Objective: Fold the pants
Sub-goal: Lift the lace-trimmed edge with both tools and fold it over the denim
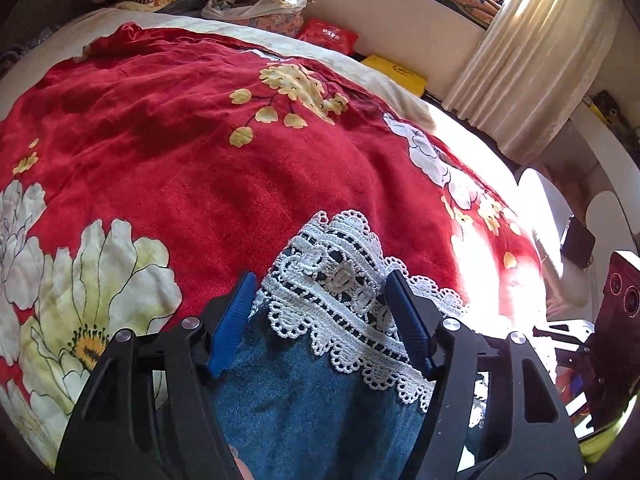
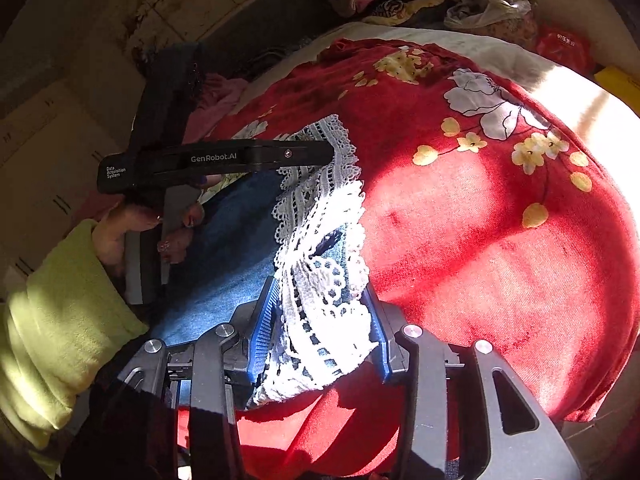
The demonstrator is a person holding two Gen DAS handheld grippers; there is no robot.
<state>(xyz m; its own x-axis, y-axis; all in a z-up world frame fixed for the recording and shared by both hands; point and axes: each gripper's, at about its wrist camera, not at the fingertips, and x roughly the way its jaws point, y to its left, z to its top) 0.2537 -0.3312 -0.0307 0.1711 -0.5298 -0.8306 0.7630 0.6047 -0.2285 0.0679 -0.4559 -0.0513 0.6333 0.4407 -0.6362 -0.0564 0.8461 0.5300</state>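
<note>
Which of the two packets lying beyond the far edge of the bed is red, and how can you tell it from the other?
The red packet, with white lettering, lies further from the curtain. The other, a yellow packet, is flat and sits closer to the curtain.

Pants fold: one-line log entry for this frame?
stage: grasp at lace hem | left tongs: around hem, grip unclear | right tongs: pinching lace hem | pants: denim, on red floral bedspread
</note>
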